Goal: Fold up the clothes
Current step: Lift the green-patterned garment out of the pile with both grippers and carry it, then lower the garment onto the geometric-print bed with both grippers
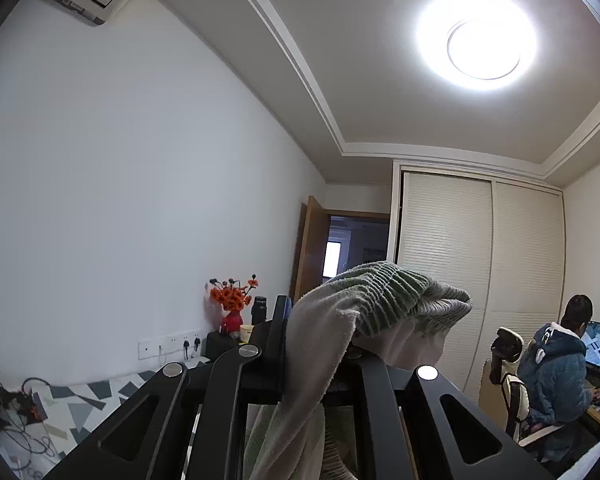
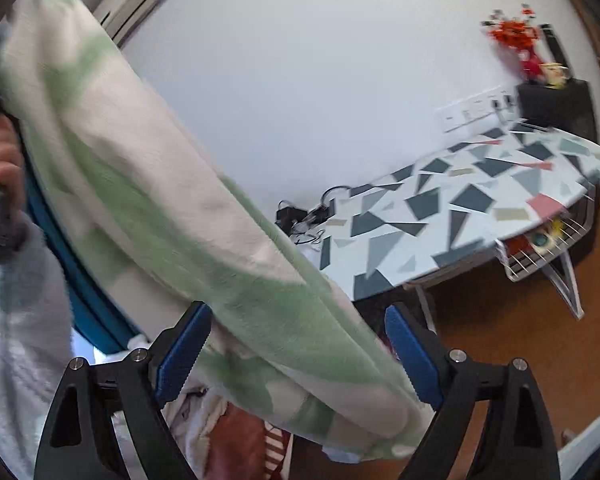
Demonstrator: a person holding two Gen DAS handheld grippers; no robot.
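A: Left claw (image 1: 320, 344) points at the ceiling, clamped on a bunched end of the garment (image 1: 364, 312), green-and-cream ribbed cloth draped over the tips and hanging down between the arms. Pads hidden under the cloth.

B: Right claw (image 2: 300, 356) stands wide apart, blue pads (image 2: 410, 360) clear on both sides. Garment (image 2: 148, 184) runs as a thick roll from upper left down through the gap; it looks to rest there, not pinched. Blurred, so it is moving.

A: So the cloth hangs in the air, well apart from the tabletop (image 2: 460, 200).

B: Risk one: single grip on a bunch. A swing could pull the ribbed edge out of the left claw, and the lot drops onto the pile (image 2: 228, 432) below.

A: Risk two: right claw shuts on the whole roll, several layers at once. Then no clean edge, fold comes out crooked.

B: Risk three: cables (image 2: 304, 220) at the tabletop's near end. Cloth laid there snags or drags them.

A: Flowers (image 2: 516, 40) at the far end, cup beside them. A wide sweep could reach those; hard to judge.
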